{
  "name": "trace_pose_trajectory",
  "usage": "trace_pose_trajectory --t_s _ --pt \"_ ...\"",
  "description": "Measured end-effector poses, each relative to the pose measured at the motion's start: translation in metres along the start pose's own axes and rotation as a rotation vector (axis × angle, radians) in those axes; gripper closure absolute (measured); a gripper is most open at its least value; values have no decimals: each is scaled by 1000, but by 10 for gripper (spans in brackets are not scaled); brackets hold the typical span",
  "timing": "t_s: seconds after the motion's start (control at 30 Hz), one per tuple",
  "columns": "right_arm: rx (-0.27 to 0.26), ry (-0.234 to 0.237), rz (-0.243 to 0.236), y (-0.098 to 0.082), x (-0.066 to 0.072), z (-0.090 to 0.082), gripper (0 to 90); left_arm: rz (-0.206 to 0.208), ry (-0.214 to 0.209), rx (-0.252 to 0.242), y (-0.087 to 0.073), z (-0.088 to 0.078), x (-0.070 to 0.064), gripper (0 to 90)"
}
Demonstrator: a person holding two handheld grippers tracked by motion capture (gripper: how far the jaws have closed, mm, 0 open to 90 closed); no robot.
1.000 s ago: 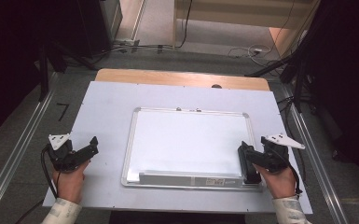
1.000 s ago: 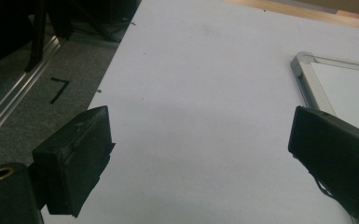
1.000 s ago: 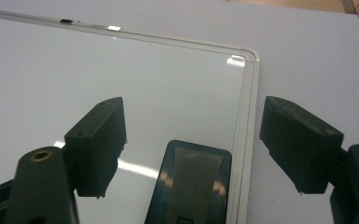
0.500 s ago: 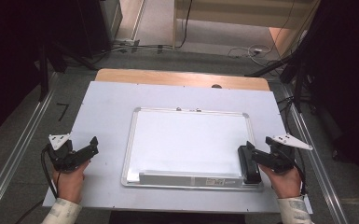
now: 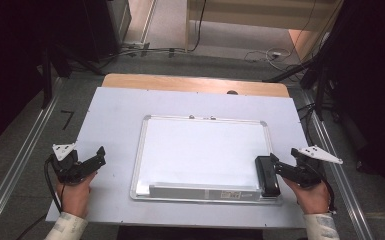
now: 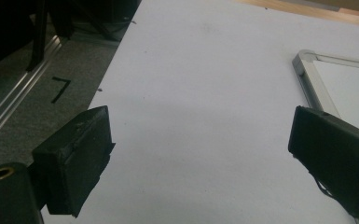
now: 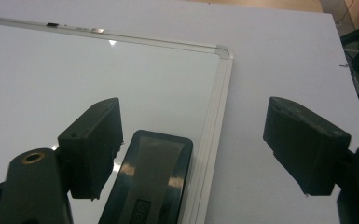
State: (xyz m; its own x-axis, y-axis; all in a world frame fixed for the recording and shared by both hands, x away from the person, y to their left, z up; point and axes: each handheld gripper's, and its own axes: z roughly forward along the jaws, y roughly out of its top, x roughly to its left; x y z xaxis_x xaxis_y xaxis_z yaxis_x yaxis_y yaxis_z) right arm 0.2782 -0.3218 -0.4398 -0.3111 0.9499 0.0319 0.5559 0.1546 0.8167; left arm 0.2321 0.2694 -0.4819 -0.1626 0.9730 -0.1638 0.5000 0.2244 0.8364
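Note:
A white whiteboard [image 5: 205, 150] with a silver frame lies flat in the middle of the pale mat [image 5: 115, 115]. A black eraser [image 5: 266, 175] rests on its lower right corner, against the frame. My right gripper [image 5: 276, 172] reaches in from the right. Its jaws have just been opening and stand wide, with the eraser [image 7: 151, 182] between them, close to the left jaw and free of the pads. The right gripper [image 7: 191, 112] straddles the board's frame [image 7: 221, 107]. My left gripper [image 5: 99, 157] stands open on the mat left of the board, nothing between its jaws [image 6: 200, 116].
A grey strip [image 5: 205, 191] runs along the board's near edge. The wooden table edge [image 5: 195, 82] shows behind the mat. Metal rails [image 5: 20, 165] flank the table, and a black "7" [image 5: 67, 119] is marked on the floor at left. Cables [image 5: 265, 55] lie on the floor beyond.
The right gripper's jaws have spread apart and the hand has drawn slightly right, leaving the eraser lying on the board. The left gripper has stayed put.

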Motion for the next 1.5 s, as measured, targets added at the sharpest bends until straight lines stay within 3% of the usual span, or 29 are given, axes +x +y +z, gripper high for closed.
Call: trace_pose_trajectory --t_s 0.7,1.5 --pt "10 -27 -13 -9 -13 -5 144 1 -1 -1 0 0 0 64" --pt "24 -61 9 -18 -27 -13 144 1 1 -5 0 -1 0 64"
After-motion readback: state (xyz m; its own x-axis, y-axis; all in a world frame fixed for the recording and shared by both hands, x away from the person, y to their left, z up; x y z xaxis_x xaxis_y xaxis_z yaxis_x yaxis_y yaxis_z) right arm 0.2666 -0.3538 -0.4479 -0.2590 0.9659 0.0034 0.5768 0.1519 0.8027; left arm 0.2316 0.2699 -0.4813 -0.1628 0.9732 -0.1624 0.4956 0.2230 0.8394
